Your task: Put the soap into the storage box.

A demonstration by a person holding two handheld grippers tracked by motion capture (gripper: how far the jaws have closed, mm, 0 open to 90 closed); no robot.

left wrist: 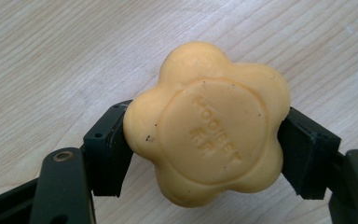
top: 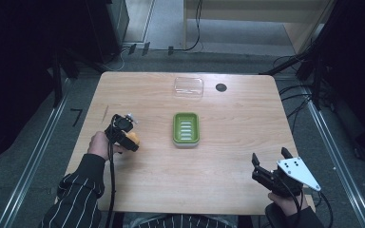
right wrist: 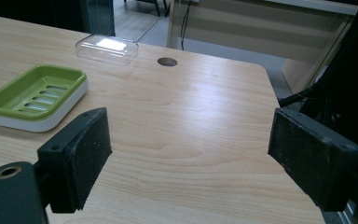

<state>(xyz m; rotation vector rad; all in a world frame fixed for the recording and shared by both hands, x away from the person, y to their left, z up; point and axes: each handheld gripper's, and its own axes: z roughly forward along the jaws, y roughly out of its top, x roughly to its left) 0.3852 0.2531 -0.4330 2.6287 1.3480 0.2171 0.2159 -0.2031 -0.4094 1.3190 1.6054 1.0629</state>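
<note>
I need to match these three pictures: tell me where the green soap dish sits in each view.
High view: green soap dish at table centre.
Left gripper view: not in it.
Right gripper view: far left, beyond the tongs.
Shared landmark: clear lid beside the round table hole.

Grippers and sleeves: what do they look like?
Both grippers are black with two blocky, flat-padded jaws. The right gripper carries a grey three-cornered plate with small holes; the left gripper trails a black cable toward the person. Sleeves are dark with thin white stripes.
</note>
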